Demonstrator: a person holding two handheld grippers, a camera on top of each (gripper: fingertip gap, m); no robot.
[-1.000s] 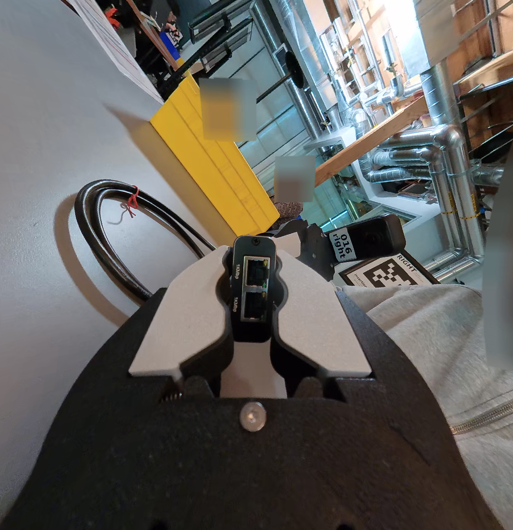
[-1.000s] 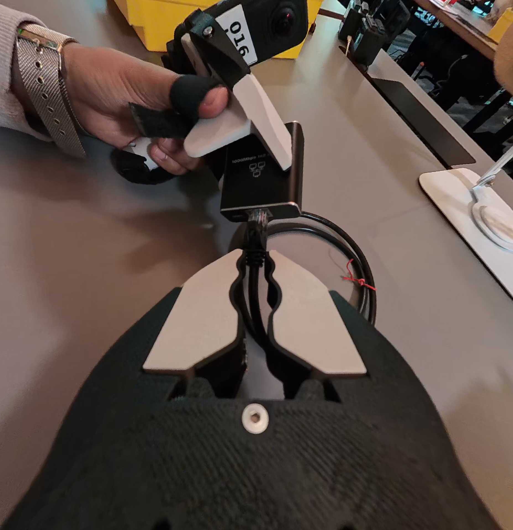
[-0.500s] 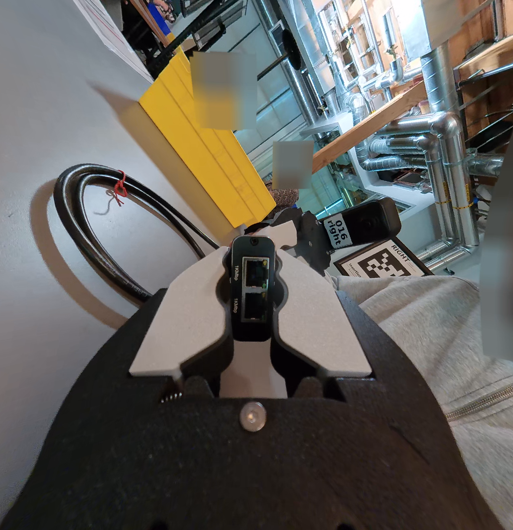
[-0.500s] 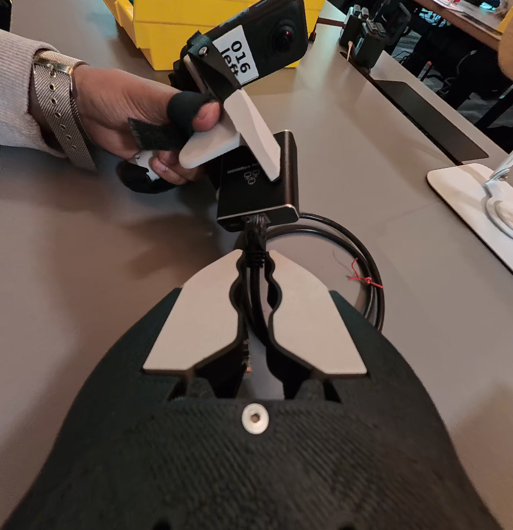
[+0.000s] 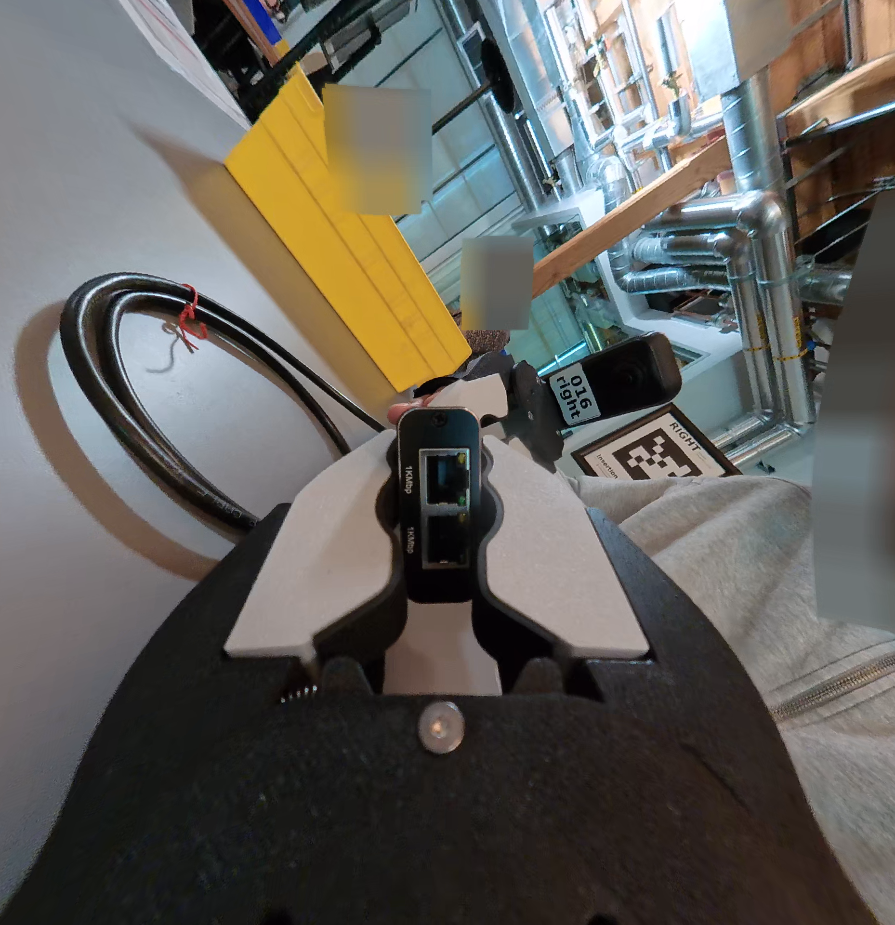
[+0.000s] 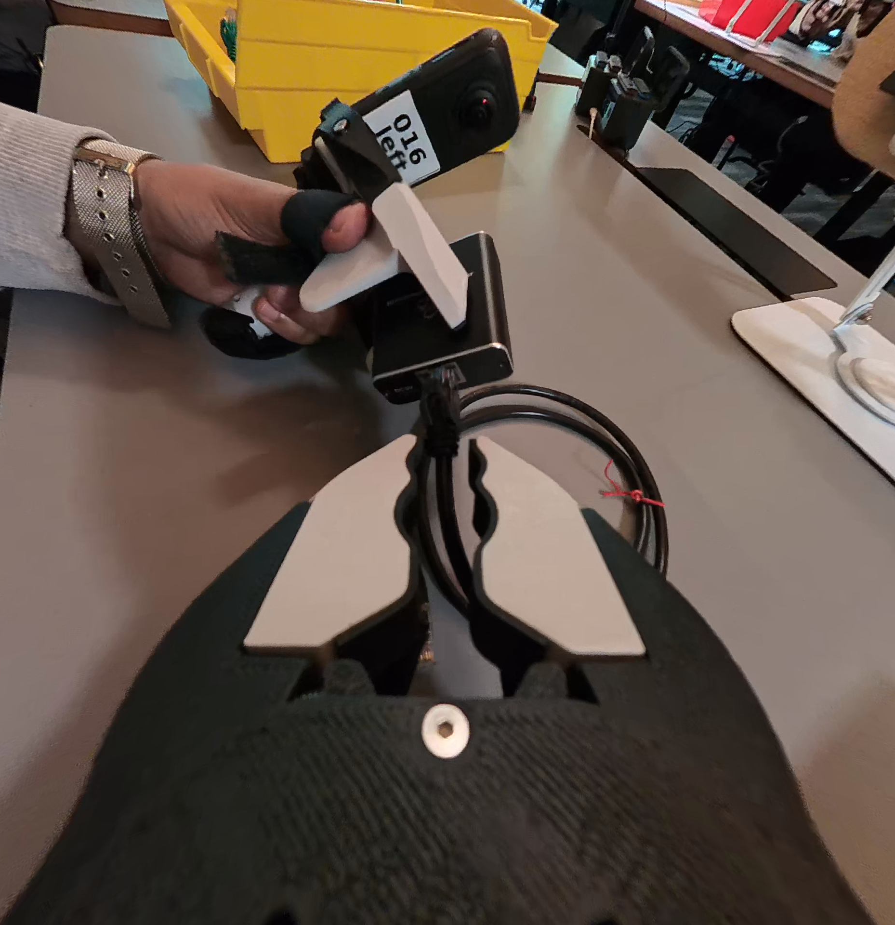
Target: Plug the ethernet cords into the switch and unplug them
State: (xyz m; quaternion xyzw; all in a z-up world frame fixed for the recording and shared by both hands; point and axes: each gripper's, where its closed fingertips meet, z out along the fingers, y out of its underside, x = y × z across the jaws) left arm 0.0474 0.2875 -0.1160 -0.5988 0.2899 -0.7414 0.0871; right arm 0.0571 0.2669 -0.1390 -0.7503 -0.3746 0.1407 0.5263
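My left gripper (image 5: 440,440) is shut on the small black switch (image 5: 440,505), held above the table with two empty ports facing the camera. In the right wrist view the switch (image 6: 485,295) is clamped by a white finger (image 6: 425,260) of the left gripper. A black ethernet cord plug (image 6: 440,400) sits in the switch's near face. My right gripper (image 6: 443,440) is slightly open around the cord just behind the plug, with a gap on the right side. The rest of the cord lies coiled (image 6: 585,408), tied with a red twist (image 6: 630,494). The coil also shows in the left wrist view (image 5: 135,285).
A yellow bin (image 6: 335,55) stands at the far side of the grey table (image 6: 135,450). A white stand base (image 6: 811,360) lies at the right, and a black slot (image 6: 726,235) runs behind it. A hand with a wrist strap (image 6: 200,225) holds the left gripper.
My right gripper's fingers have parted slightly and let go of the cord, which stays plugged in. The left gripper still holds the switch; both views have shifted a little.
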